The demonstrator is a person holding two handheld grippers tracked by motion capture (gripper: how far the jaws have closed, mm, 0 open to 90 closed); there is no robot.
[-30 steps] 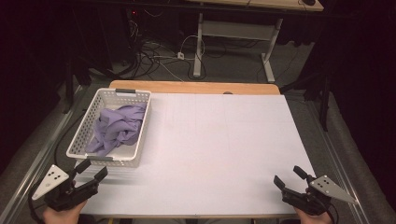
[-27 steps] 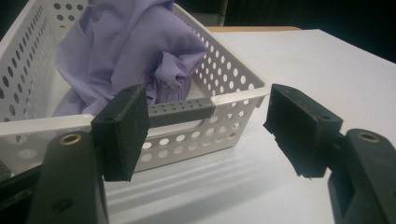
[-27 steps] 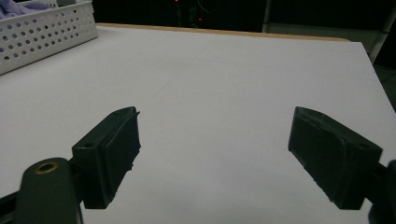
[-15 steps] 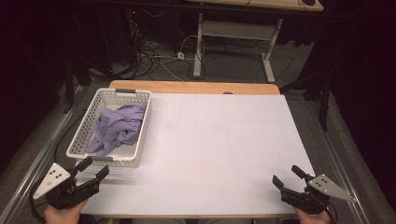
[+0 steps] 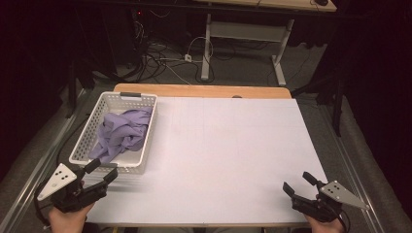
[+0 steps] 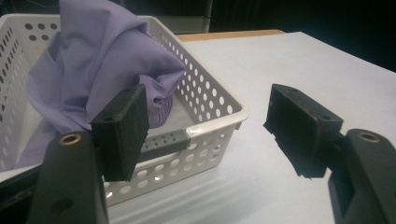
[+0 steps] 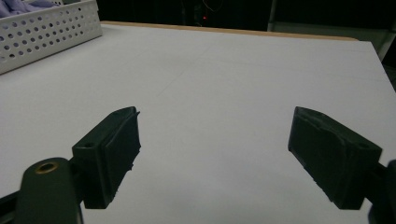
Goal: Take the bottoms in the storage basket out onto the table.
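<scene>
Since a second ago, almost nothing has shifted: both grippers sit at the near corners as before, the right one only a touch lower toward the near edge, and the basket and cloth lie as they did.

Largest in the scene is the bench (image 5: 233, 145), its top covered by a white sheet, with a strip of bare wood showing along the far edge. Beyond it on the floor stand the legs of another desk (image 5: 243, 43) and a tangle of cables (image 5: 160, 53).

On the left side of the bench rests a white perforated basket (image 5: 85, 141), its long sides running near to far. A dark grip is set into its far rim and another into its near rim, the latter seen close in the left gripper view. Inside it lies a crumpled purple cloth (image 5: 121, 133), bunched high enough to rise above the rim.

At the near left corner a hand holds the left gripper (image 5: 102, 172), just near the basket's near end. Its jaws stand wide apart with nothing between them; one jaw overlaps the basket's near wall in the left gripper view.

At the near right corner the right gripper (image 5: 299, 183) is held over the bare white sheet, well apart from the basket, jaws likewise spread wide and empty.
</scene>
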